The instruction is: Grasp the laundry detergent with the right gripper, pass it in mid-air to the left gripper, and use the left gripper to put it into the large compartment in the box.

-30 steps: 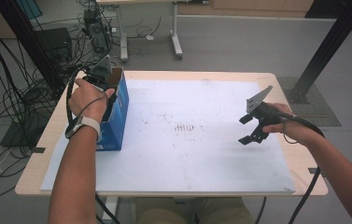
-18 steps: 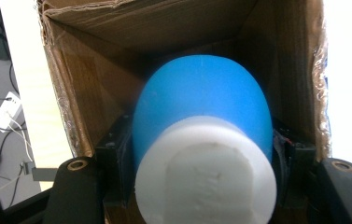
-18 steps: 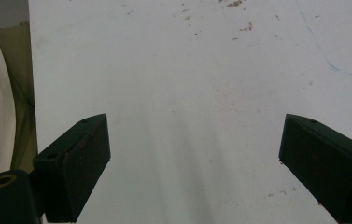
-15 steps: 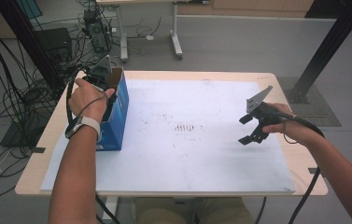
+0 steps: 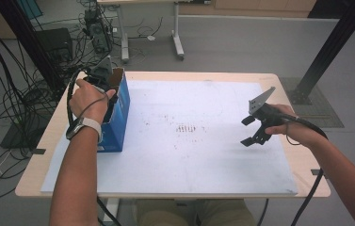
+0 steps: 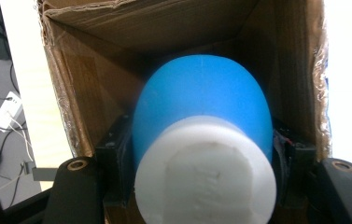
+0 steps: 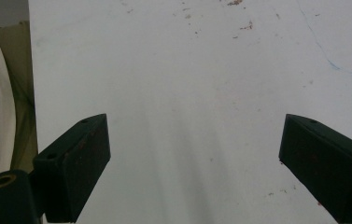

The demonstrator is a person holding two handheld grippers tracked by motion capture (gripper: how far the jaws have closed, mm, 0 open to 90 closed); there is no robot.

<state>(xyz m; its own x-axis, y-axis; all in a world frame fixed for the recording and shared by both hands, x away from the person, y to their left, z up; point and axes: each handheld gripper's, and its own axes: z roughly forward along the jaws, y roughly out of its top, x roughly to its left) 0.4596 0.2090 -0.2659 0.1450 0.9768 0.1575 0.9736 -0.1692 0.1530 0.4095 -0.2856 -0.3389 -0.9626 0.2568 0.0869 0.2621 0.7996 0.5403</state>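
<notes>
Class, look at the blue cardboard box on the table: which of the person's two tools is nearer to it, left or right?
Left. The left tool reaches into the open top of the blue box, clamped on a blue and white object. The right tool hangs open above the white mat, far across the table.

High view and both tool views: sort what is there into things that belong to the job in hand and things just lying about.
In the job:
- blue and white bottle, clamped in the left tool
- open blue box that the bottle sits in
- right tool, open above the white sheet

Lying about:
- cables on the floor
- black post
</notes>
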